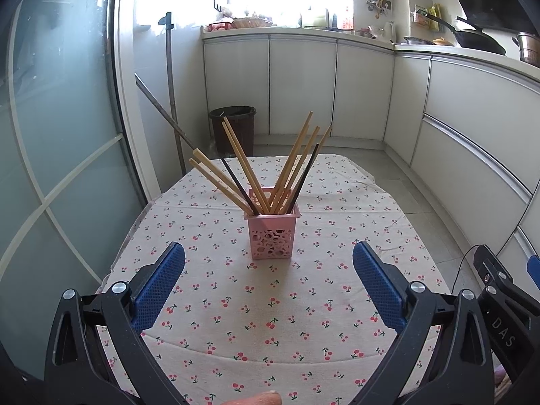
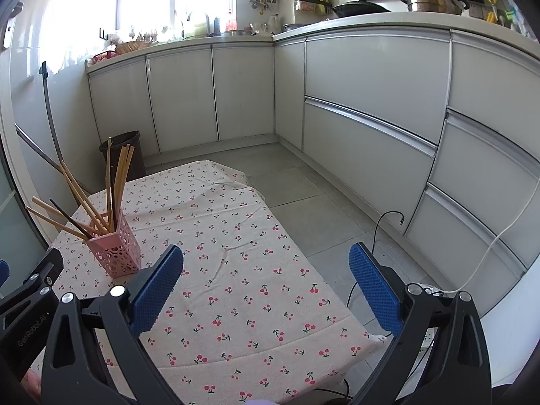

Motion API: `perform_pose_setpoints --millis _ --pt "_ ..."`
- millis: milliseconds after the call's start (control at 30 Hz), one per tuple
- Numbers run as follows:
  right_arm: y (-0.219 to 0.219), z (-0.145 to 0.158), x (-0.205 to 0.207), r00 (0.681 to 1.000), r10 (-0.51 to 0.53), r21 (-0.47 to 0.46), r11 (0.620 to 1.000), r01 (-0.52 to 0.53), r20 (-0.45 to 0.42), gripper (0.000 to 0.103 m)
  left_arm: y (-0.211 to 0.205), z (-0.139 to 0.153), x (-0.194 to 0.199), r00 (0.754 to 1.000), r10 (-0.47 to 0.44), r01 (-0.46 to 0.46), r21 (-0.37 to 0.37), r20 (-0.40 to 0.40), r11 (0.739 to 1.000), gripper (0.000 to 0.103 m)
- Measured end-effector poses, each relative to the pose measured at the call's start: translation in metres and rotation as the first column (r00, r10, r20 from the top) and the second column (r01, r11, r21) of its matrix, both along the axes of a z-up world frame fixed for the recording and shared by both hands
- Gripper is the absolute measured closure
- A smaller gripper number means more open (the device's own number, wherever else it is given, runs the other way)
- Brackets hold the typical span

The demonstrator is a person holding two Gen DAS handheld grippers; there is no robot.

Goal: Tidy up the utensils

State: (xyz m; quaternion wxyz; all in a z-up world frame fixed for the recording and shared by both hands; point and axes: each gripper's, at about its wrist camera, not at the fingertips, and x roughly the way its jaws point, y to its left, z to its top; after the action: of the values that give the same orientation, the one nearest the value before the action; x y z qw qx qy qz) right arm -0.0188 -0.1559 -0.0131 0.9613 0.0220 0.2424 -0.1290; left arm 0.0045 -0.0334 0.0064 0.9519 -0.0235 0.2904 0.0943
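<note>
Kitchen table w/ cherry-print cloth point(image 1: 270, 303): pink holder point(image 1: 272, 233) stands mid-table, chopsticks point(image 1: 287, 172) fanned upright inside. Left gripper point(image 1: 268, 280) faces it dead ahead, nearer; right gripper point(image 2: 266, 283) has it off to its left. Both jaws wide open, holding nothing. Only right view shows bare floor beyond table edge.
</note>
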Motion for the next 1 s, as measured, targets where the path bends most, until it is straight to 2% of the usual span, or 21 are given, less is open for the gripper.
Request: perform_pose_setpoints --millis 1000 --pt "0.0005 -0.0031 0.0001 1.0 0.0 0.003 1.0 0.0 -0.007 0.007 0.0025 -0.0035 0.0016 1.0 0.011 -0.011 0.003 -0.012 1.0 0.007"
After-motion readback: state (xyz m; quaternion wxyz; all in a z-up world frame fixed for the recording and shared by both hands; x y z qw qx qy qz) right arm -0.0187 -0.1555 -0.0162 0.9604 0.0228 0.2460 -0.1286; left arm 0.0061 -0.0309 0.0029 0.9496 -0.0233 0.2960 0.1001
